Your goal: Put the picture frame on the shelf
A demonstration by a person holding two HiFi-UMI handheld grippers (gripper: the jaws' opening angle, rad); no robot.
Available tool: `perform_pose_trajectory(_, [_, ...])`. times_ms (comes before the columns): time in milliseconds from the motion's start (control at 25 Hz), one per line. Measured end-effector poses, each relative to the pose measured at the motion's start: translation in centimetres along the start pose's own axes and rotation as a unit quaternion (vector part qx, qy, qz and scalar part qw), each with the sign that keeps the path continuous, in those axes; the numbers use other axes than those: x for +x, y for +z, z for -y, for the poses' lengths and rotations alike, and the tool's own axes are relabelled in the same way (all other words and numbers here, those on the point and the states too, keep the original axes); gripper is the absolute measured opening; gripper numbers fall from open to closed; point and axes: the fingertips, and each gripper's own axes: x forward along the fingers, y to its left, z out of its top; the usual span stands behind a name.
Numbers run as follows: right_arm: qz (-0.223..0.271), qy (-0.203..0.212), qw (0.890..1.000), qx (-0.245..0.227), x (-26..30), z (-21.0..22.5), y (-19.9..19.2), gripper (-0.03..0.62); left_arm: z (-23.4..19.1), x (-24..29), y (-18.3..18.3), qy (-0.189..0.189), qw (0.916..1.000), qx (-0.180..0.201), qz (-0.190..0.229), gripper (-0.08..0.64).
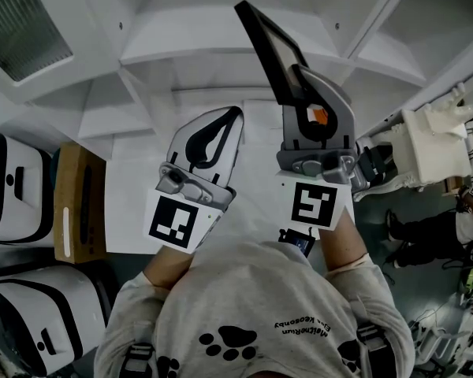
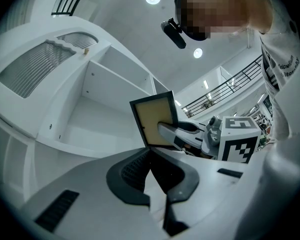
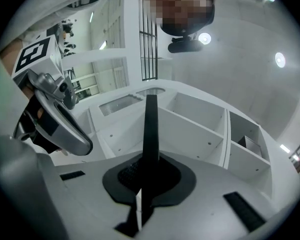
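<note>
The black picture frame (image 1: 270,47) is held upright and tilted toward the white shelf unit (image 1: 221,46), with my right gripper (image 1: 301,77) shut on its lower edge. The right gripper view shows the frame (image 3: 150,129) edge-on between the jaws, with open shelf compartments (image 3: 195,129) behind it. My left gripper (image 1: 230,118) hovers beside it on the left, shut with nothing in it. In the left gripper view the frame's tan back (image 2: 155,119) faces me, with the right gripper (image 2: 187,134) gripping it in front of a shelf compartment (image 2: 100,114).
A tan box (image 1: 79,203) stands at the left between white-and-black cases (image 1: 16,183). A ventilation grille (image 1: 24,22) lies at the upper left. A white machine (image 1: 435,144) and a seated person's legs (image 1: 426,227) are at the right.
</note>
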Motion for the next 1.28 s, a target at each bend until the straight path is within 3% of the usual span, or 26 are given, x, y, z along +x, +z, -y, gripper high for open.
perform_pose_trajectory(240, [0.008, 0.012, 0.998, -0.059, 1.2, -0.4, -0.3, 0.04, -0.7, 0.5, -0.4, 0.006, 1.0, 0.0, -0.003, 0.018])
perform_pose_trajectory(600, [-0.03, 0.059, 0.988, -0.138, 3.4, -2.5, -2.3, 0.04, -1.6, 1.0, -1.2, 0.011, 0.9999, -0.004, -0.009, 0.02])
perform_pose_trajectory(920, [-0.088, 0.128, 0.962, -0.226, 5.2, -4.4, -4.7, 0.04, -2.1, 1.5, -1.6, 0.013, 0.9998, -0.007, -0.01, 0.018])
perform_pose_trajectory(1280, [-0.115, 0.164, 0.942, -0.268, 6.2, -5.5, -5.9, 0.04, -2.3, 1.8, -1.6, 0.012, 0.9999, -0.008, -0.008, 0.02])
